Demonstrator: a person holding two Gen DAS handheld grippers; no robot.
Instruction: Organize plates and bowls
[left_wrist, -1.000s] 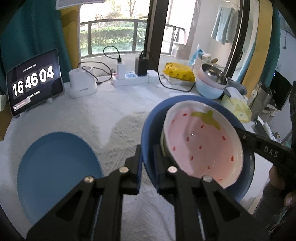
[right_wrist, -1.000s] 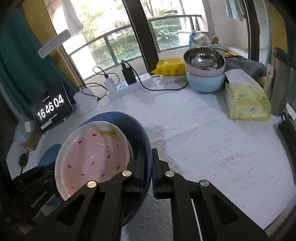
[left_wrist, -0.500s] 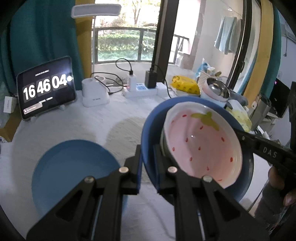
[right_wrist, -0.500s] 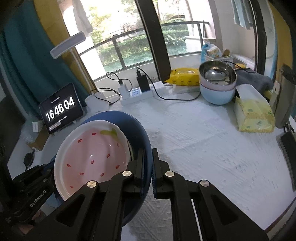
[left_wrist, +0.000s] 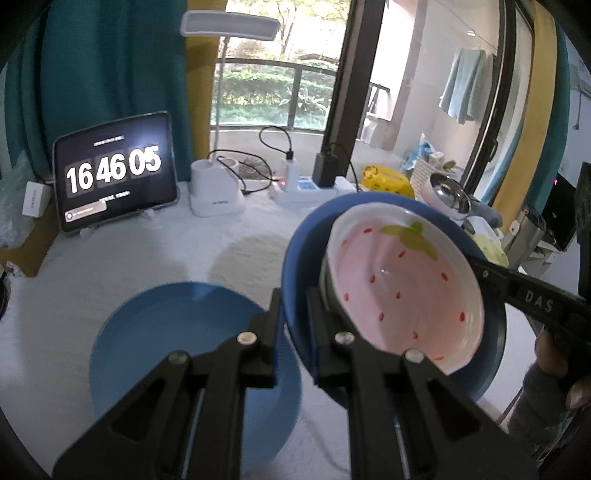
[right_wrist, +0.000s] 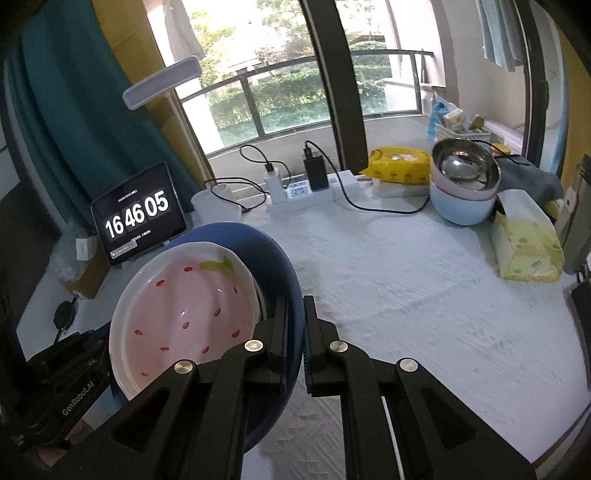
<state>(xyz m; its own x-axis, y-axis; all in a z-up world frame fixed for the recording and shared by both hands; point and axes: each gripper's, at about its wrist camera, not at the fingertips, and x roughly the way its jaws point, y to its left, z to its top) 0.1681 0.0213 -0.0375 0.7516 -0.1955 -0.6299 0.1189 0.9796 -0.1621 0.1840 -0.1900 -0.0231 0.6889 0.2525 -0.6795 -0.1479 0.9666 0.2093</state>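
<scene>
Left black two-finger gripper (left_wrist: 295, 314) pitched downward, jaws clamped on a rim; right black two-finger gripper (right_wrist: 294, 328) likewise pitched down and clamped, entering the left view from the right edge; a person's fingers (left_wrist: 550, 363) grasp its handle.

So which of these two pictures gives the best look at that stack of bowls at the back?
The right wrist view: the stacked bowls sit unobstructed, steel inside pink inside pale blue. In the left wrist view they are small, and the dark blue dish partly hides them.

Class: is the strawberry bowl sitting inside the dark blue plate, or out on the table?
Inside: the strawberry bowl rests in the dark blue plate.
</scene>
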